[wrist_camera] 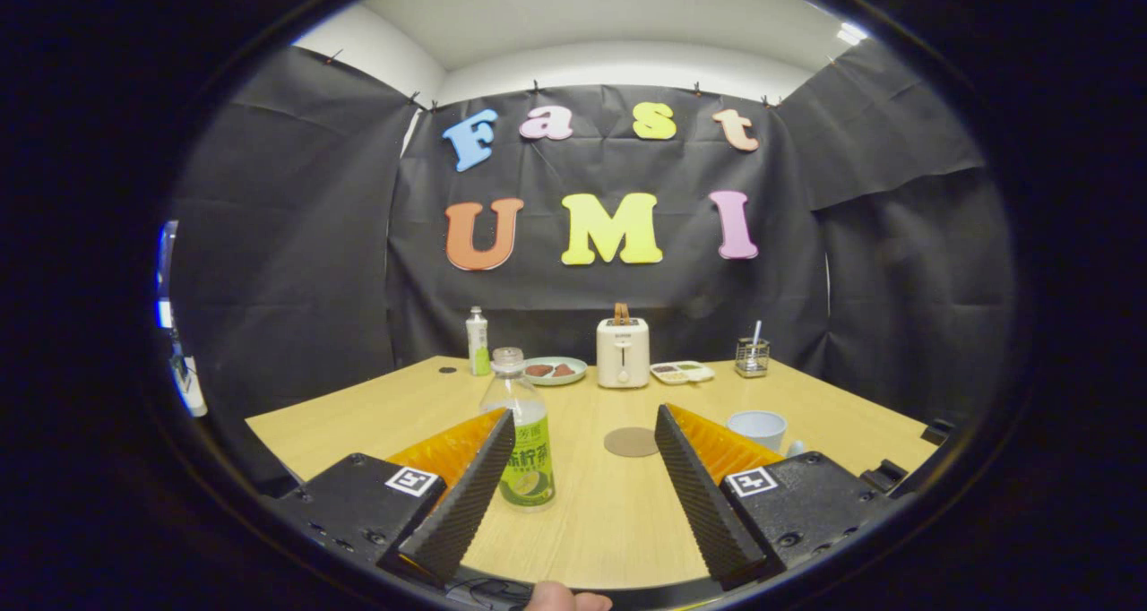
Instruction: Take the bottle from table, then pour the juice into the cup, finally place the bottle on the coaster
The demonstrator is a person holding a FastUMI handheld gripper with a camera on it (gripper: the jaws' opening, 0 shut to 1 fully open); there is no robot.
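A wooden bench (pixel 591 512) carries everything. The gripper (pixel 584 432) hovers over it, spread wide and holding nothing. The bottle (pixel 520 432) stands upright just beside its left finger. The cup (pixel 757 428) sits beyond the right finger; the coaster (pixel 631 442) lies ahead between the fingers.

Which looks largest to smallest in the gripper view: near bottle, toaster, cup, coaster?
1. Near bottle, standing just ahead of the left finger of the open gripper; nearness inflates it.
2. Toaster, far back.
3. Cup and coaster look alike in width; not ranked.
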